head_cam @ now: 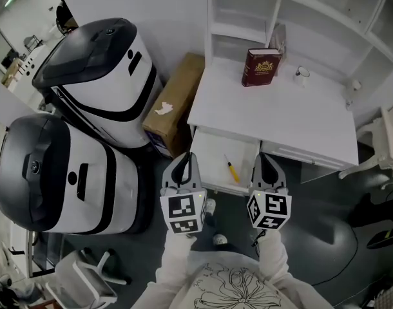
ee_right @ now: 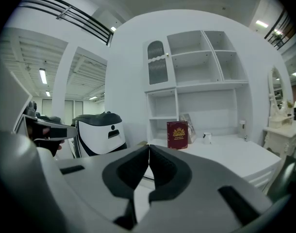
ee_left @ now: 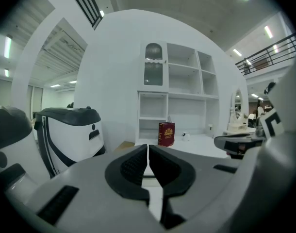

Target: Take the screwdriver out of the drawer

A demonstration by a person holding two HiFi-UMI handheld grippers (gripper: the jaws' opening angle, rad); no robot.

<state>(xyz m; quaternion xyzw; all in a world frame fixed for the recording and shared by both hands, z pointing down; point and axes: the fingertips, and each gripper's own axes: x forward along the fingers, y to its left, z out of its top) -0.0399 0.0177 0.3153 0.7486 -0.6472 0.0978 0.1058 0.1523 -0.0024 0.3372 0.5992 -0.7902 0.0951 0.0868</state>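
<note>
A screwdriver (head_cam: 231, 170) with a yellow handle lies inside the open white drawer (head_cam: 209, 148) under the desk top, seen in the head view. My left gripper (head_cam: 189, 157) is held at the drawer's front left corner, jaws shut and empty. My right gripper (head_cam: 264, 159) is at the drawer's front right, just right of the screwdriver, also shut with nothing in it. In the left gripper view the gripper (ee_left: 148, 147) has its pads together; the right gripper view shows that gripper (ee_right: 149, 147) the same. The screwdriver is hidden in both gripper views.
On the white desk (head_cam: 299, 118) stand a red book (head_cam: 261, 67) and a small white cup (head_cam: 301, 76), with shelves behind. A cardboard box (head_cam: 177, 102) leans at the desk's left. Two large white and black machines (head_cam: 100, 63) (head_cam: 61, 172) fill the left side.
</note>
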